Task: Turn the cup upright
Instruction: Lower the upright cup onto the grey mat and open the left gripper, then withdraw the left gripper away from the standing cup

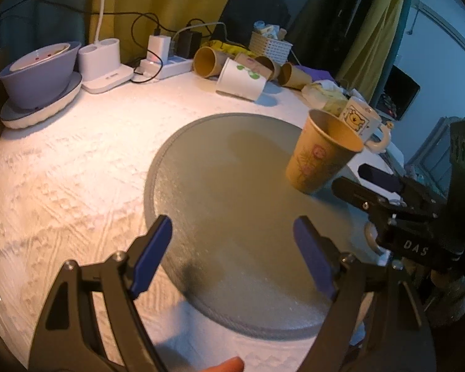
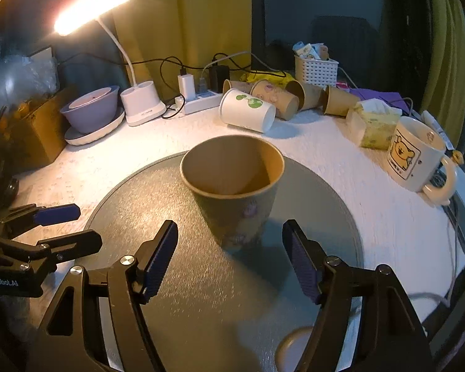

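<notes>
A brown paper cup (image 2: 235, 192) with a faint pink print stands upright, mouth up, on the round grey mat (image 2: 183, 279). In the left wrist view the cup (image 1: 321, 155) stands at the mat's (image 1: 220, 204) right side. My right gripper (image 2: 229, 263) is open, its blue pads a little short of the cup's base on either side, not touching it. My left gripper (image 1: 232, 257) is open and empty over the mat's near part, well left of the cup. Each gripper shows in the other's view: the right one (image 1: 369, 183), the left one (image 2: 65, 226).
Several paper cups (image 2: 248, 111) lie on their sides at the back of the white cloth. A bear mug (image 2: 415, 155) and a tissue pack (image 2: 375, 124) stand at the right. A purple bowl (image 2: 91, 111), lamp base (image 2: 141, 99), power strip (image 2: 201, 97) and white basket (image 2: 316, 68) line the back.
</notes>
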A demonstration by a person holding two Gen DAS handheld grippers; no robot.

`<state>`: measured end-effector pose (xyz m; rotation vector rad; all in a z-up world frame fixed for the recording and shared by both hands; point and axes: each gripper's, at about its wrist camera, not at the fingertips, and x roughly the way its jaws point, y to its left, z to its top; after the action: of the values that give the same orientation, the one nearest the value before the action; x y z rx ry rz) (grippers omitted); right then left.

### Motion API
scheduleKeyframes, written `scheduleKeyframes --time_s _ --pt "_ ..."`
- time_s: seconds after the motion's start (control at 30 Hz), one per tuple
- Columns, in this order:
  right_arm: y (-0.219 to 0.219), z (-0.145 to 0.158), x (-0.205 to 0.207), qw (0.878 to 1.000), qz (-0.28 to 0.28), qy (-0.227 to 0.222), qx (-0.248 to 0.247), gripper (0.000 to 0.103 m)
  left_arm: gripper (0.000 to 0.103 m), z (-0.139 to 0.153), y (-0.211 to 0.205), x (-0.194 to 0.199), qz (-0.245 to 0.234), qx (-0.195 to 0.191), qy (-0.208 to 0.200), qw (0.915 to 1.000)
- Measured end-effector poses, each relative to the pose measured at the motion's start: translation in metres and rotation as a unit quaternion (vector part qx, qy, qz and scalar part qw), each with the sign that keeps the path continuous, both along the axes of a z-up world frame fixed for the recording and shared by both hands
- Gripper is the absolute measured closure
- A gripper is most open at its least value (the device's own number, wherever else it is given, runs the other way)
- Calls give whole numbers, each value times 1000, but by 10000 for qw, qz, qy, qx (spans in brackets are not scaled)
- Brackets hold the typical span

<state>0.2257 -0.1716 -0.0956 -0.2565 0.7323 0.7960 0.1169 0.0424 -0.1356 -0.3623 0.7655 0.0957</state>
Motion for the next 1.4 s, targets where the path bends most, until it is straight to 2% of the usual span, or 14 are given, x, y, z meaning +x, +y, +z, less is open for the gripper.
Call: scheduleKeyframes --time_s 0.73,1.03,1.4 --pt "-45 32 -57 9991 -175 -300 243 30 21 35 -37 -45 -173 158 -467 9986" --pt "-64 50 -75 9975 -292 -515 373 30 21 58 -57 -61 -326 321 -793 9958" --pt "-83 77 -93 9944 -385 -804 561 30 21 87 -69 -79 -291 555 -1177 9911"
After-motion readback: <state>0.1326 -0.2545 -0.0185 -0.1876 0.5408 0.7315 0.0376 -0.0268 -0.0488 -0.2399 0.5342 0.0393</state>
